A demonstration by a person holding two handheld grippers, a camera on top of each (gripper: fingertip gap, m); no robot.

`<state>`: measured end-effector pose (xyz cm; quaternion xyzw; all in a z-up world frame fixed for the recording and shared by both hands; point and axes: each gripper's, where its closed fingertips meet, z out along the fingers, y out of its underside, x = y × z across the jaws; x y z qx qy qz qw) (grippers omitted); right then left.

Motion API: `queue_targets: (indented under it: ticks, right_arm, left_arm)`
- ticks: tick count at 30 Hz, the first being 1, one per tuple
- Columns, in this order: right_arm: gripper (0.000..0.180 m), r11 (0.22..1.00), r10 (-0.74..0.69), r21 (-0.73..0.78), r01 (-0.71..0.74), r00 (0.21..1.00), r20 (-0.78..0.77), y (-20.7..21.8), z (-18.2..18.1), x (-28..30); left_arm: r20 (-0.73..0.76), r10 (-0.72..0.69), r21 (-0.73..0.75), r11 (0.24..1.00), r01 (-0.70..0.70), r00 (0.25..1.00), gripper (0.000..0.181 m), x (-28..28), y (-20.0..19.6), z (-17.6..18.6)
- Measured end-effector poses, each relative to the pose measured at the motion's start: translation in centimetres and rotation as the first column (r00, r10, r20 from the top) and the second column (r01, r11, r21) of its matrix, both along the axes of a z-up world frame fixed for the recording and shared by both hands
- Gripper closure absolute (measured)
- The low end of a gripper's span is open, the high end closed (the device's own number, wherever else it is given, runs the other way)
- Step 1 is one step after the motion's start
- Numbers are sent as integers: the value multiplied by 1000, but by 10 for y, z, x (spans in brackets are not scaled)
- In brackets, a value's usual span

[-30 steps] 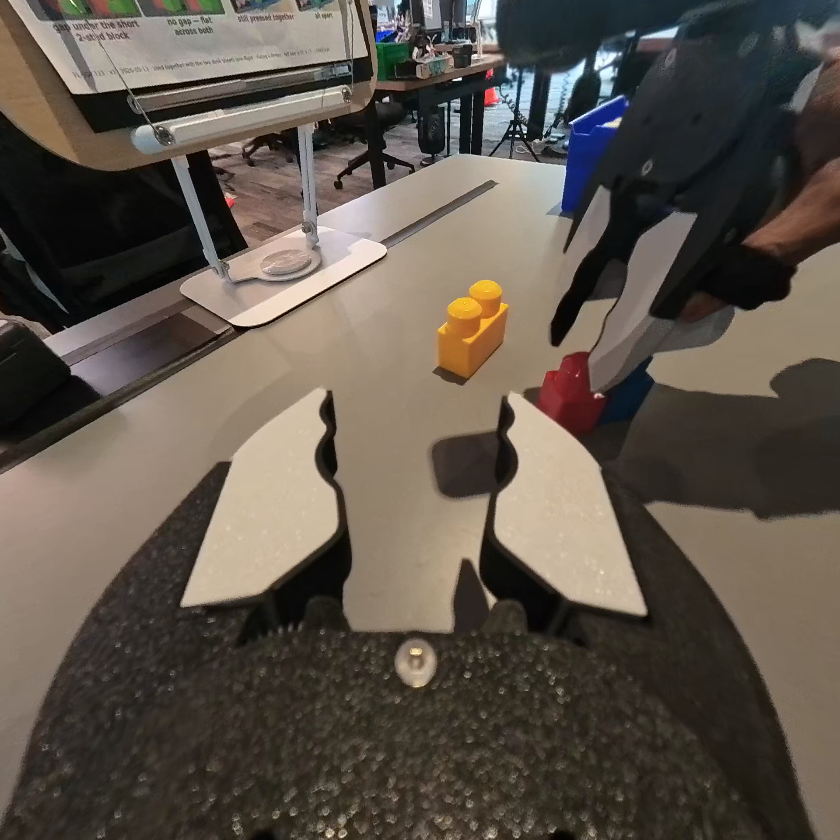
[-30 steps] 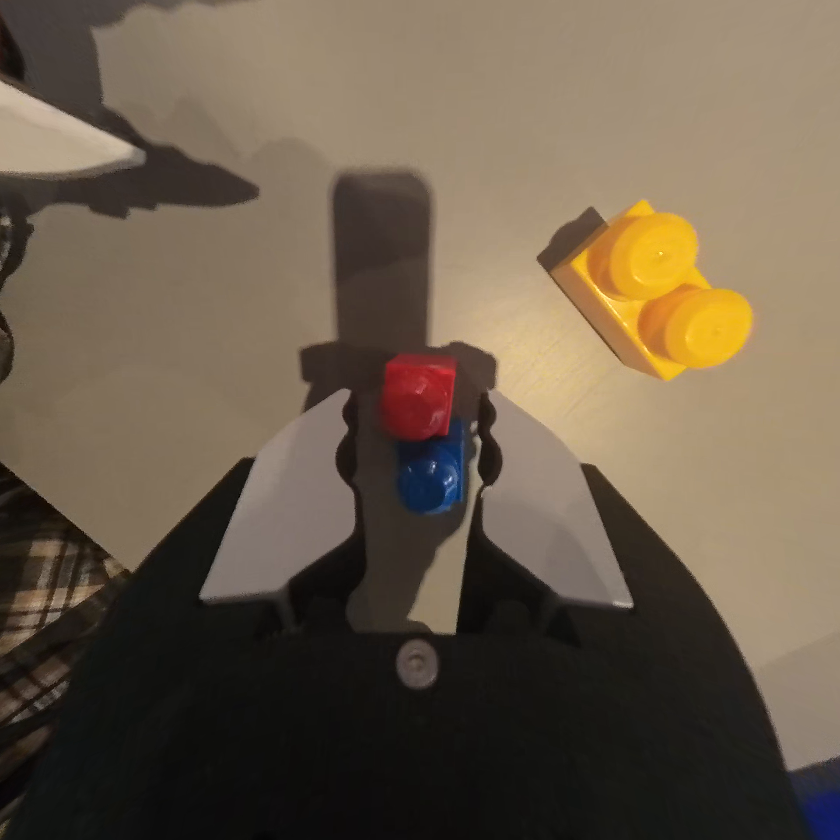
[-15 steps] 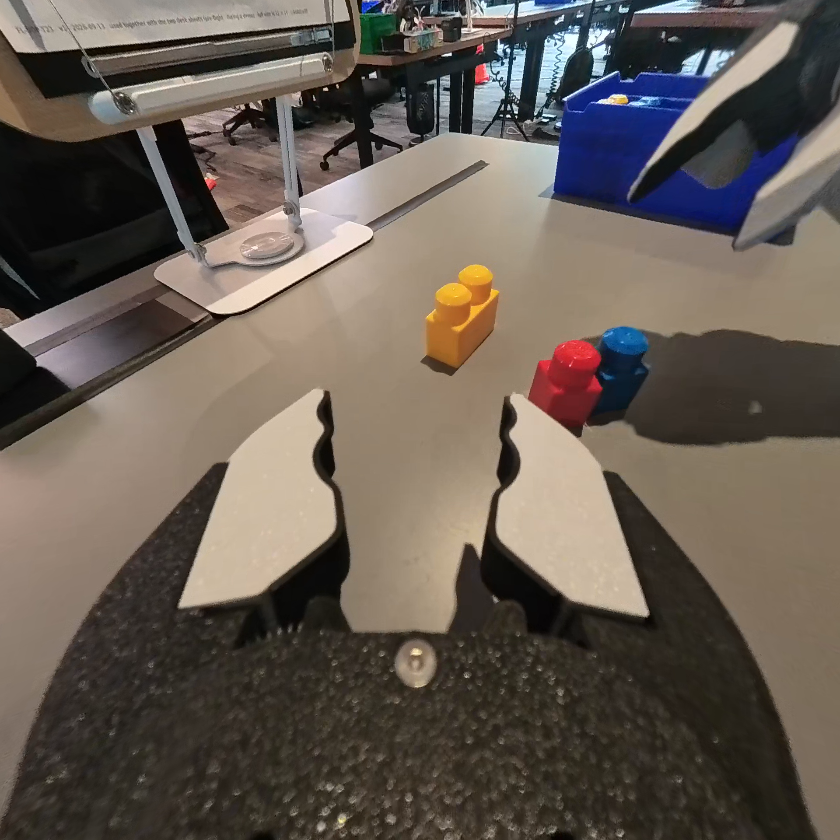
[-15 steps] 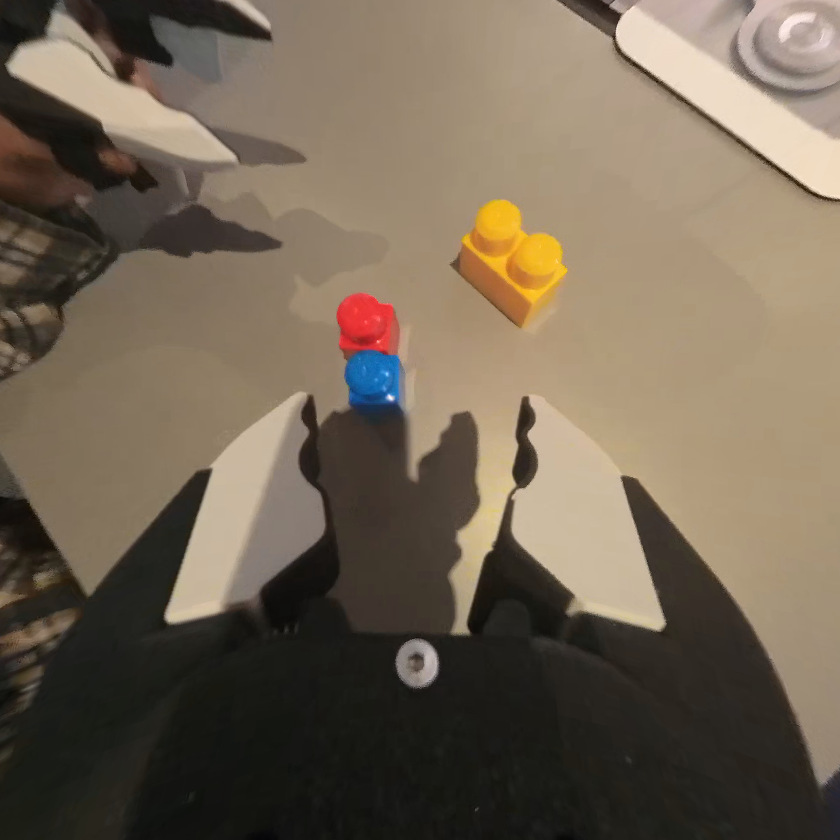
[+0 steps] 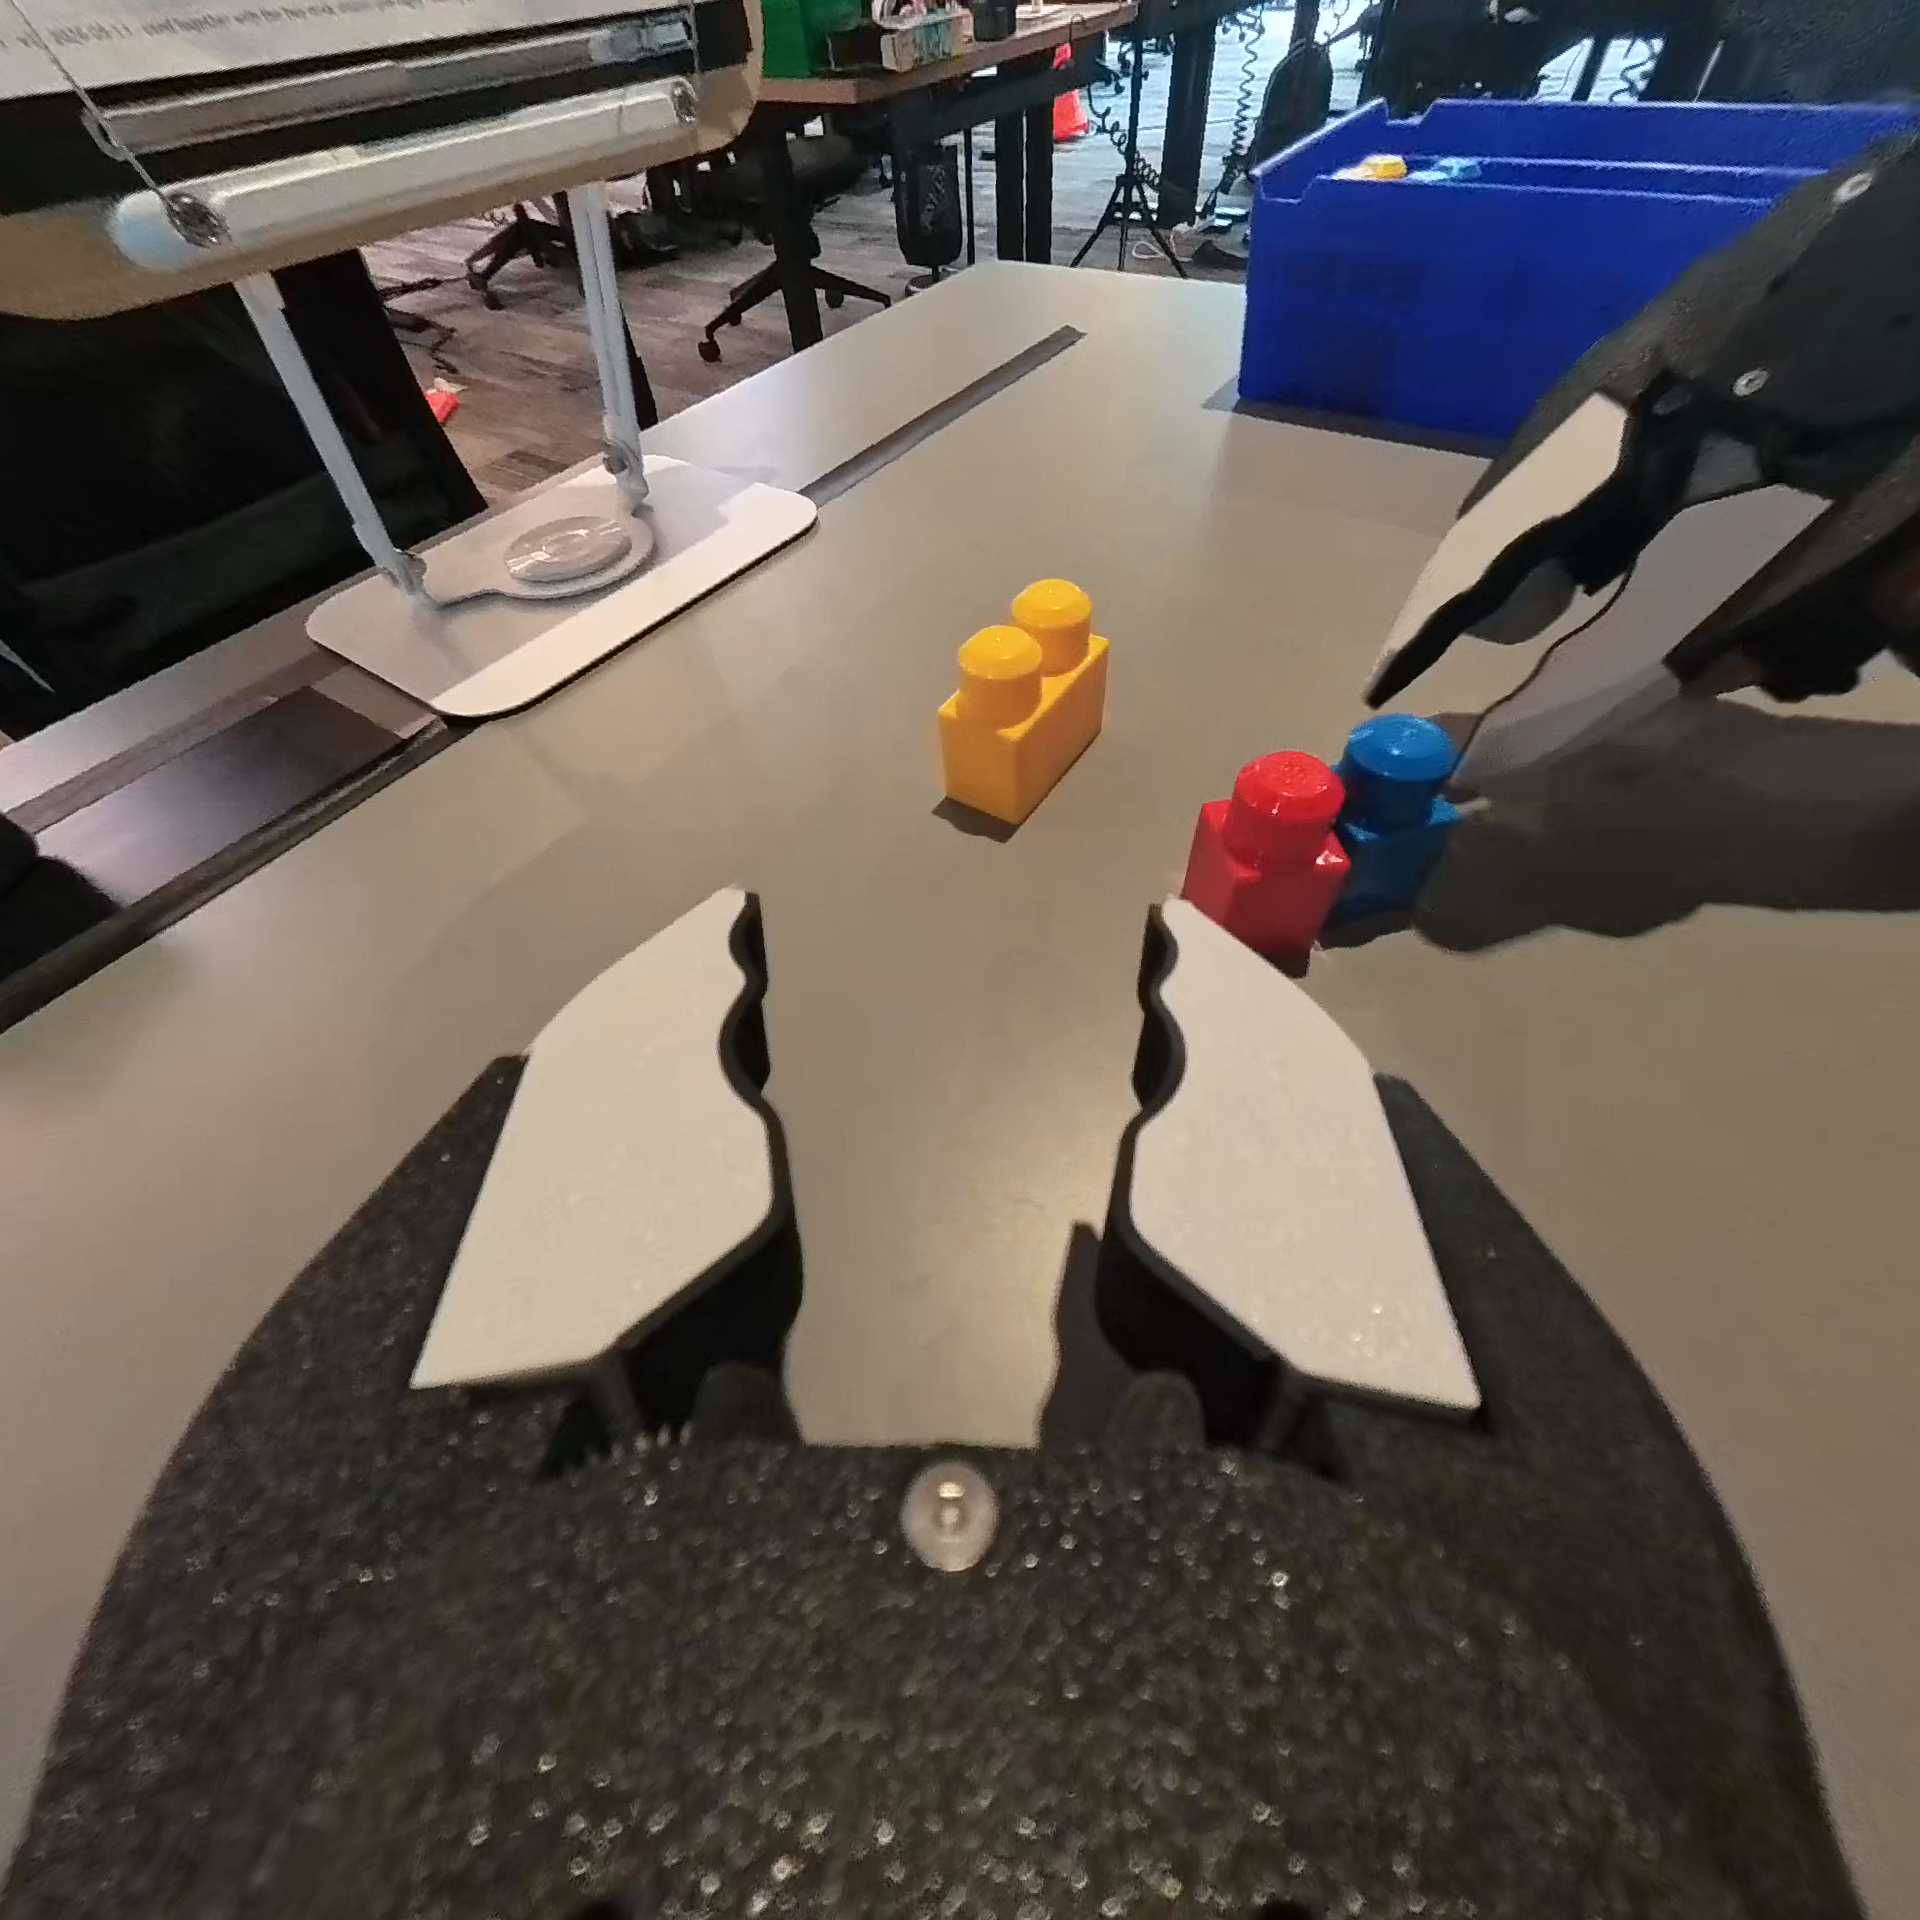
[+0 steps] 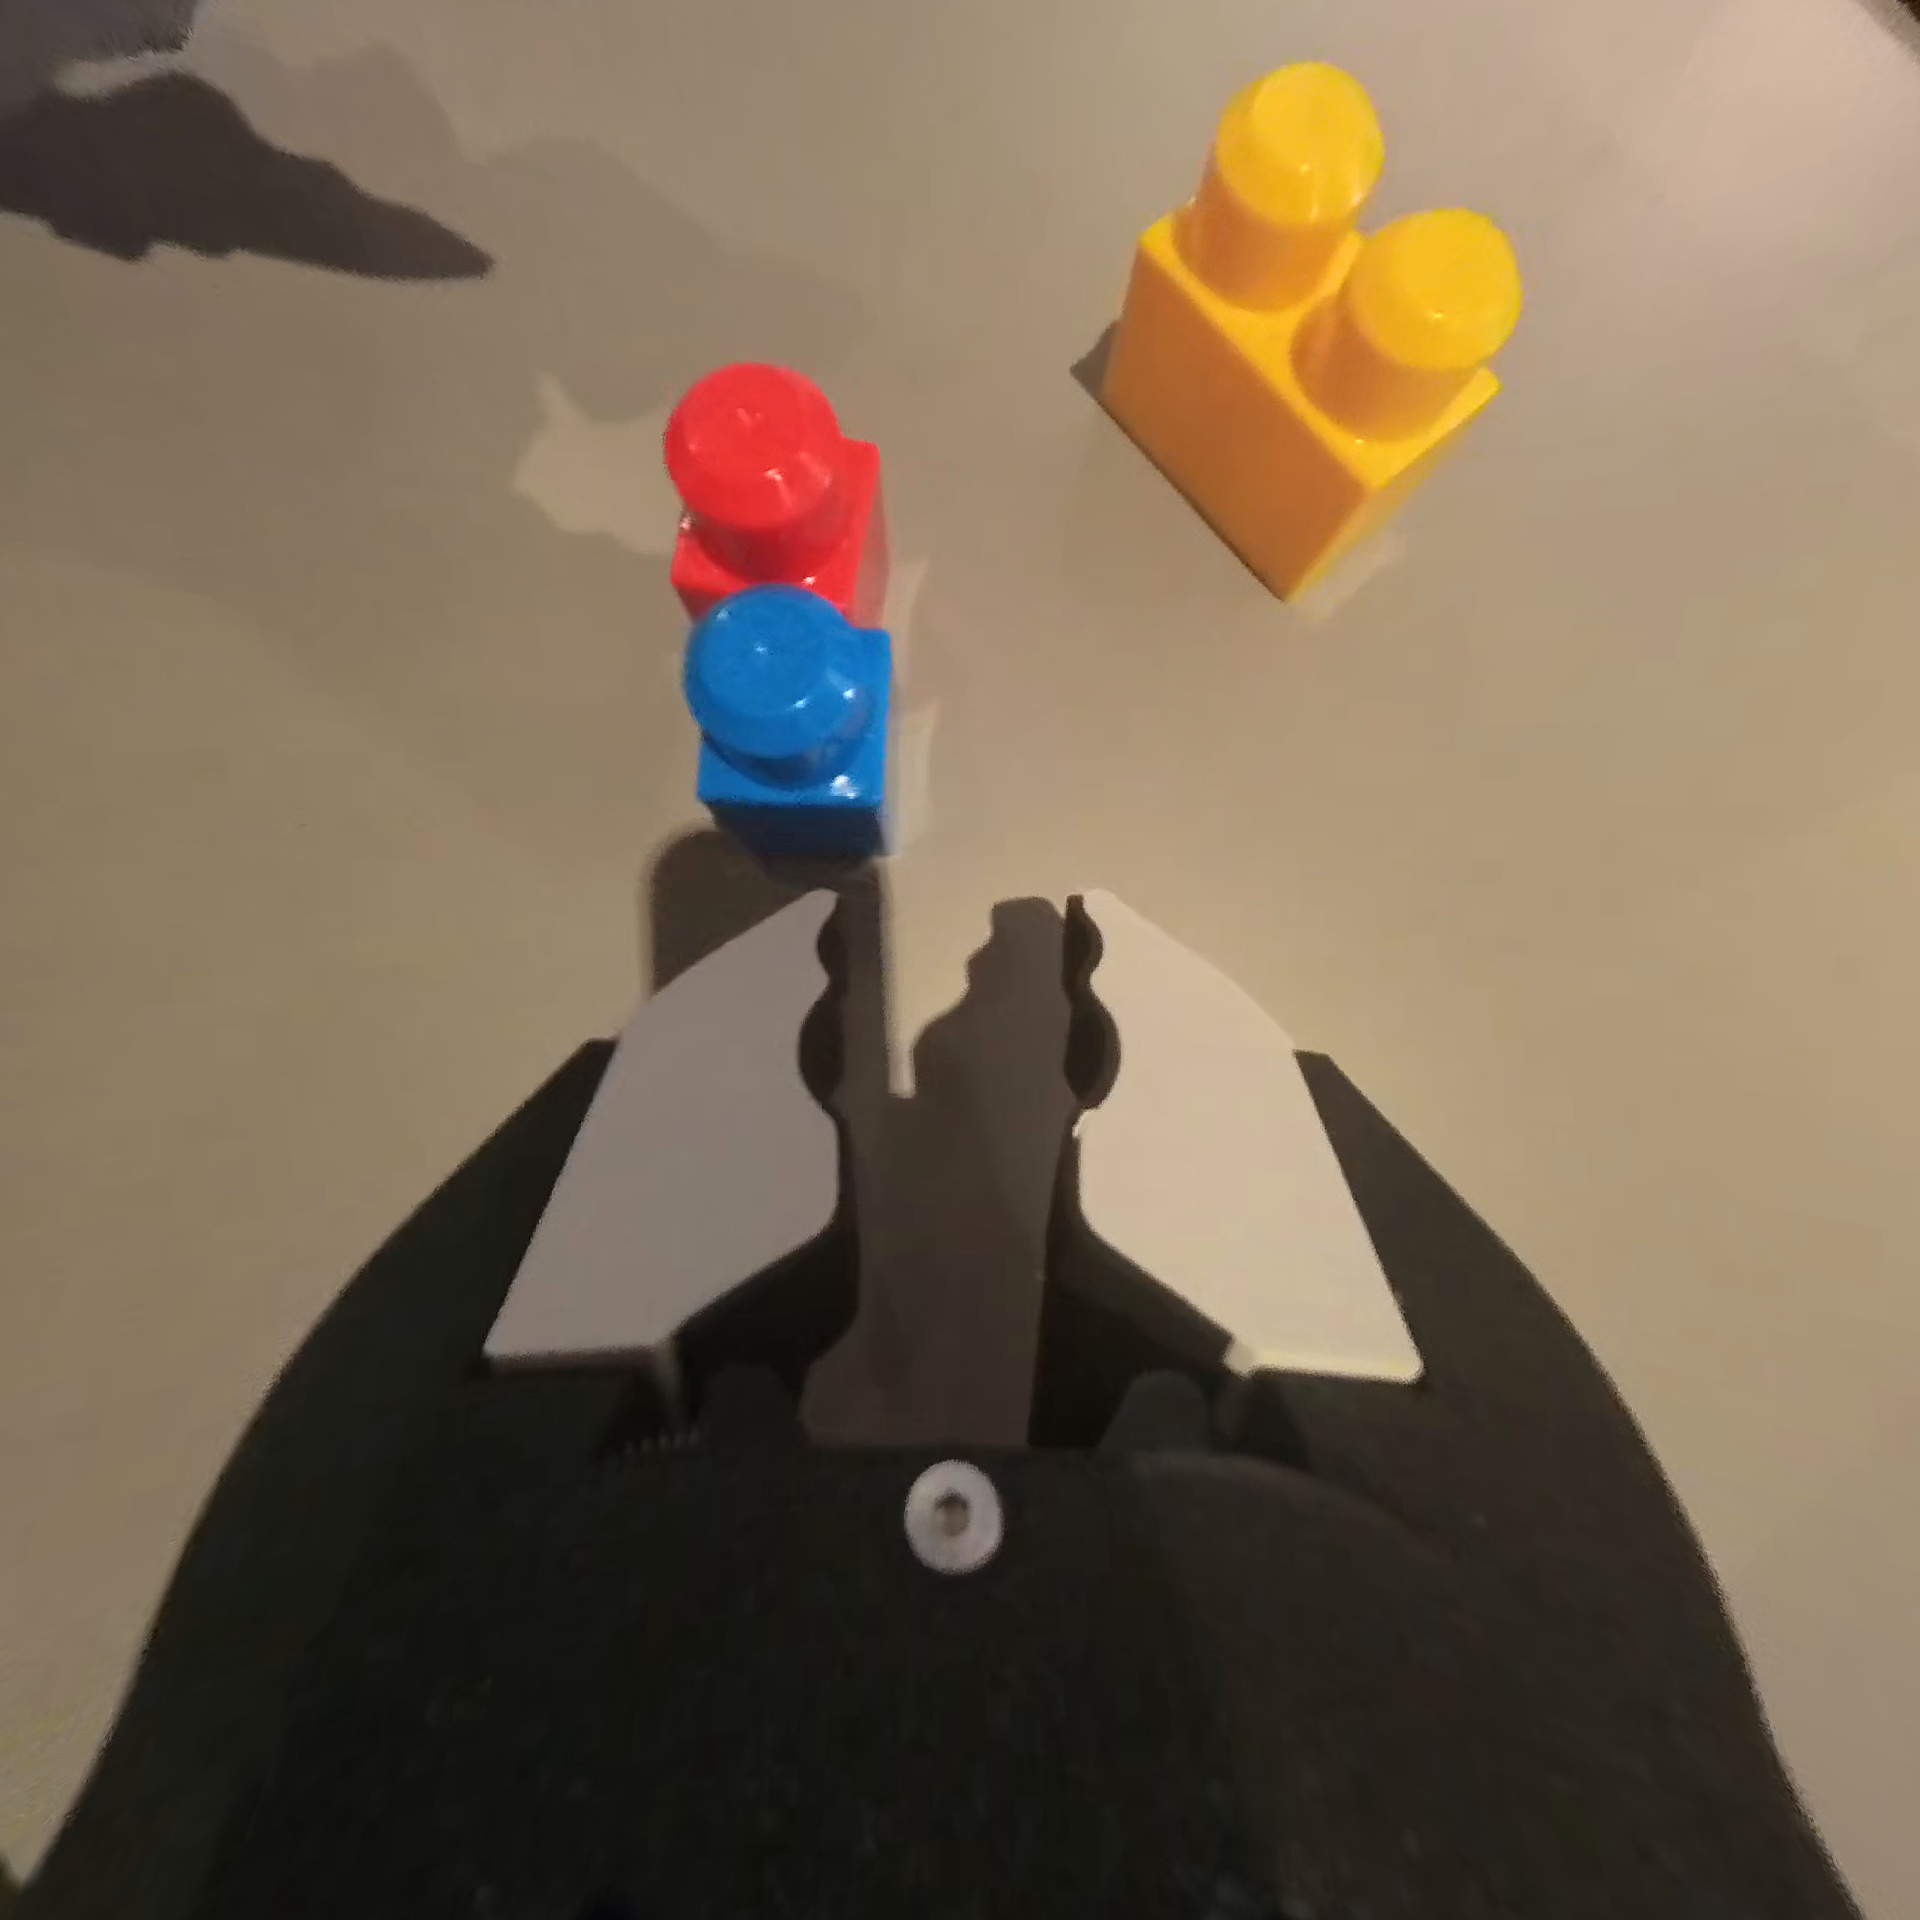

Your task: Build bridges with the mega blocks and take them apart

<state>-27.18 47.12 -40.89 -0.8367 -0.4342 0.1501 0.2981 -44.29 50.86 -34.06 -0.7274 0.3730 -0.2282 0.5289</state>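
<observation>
Red block (image 6: 774, 499) touches blue block (image 6: 795, 727), yellow block (image 6: 1299, 343) apart

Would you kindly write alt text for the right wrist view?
The right tool, open and empty, hangs just short of a blue block touching a red block on a grey table. A yellow two-stud block stands apart, farther right.

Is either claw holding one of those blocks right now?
No. The left claw and right claw are both open and empty; the blue block stands just ahead of the right one.
</observation>
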Motion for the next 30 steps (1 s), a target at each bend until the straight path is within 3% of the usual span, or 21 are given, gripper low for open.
queue_targets:
  ticks: [11,30]
  right_arm:
    - [155,1000,-7,2,7,1000,-21,15,-3,-3]
    - [152,1000,-1,-22,0,999,-54,11,-4,-17]
  left_arm:
    - [-17,-2,5,1000,3,1000,112,2,-1,-1]
    - [-44,-40,-22,999,39,998,109,9,-5,-8]
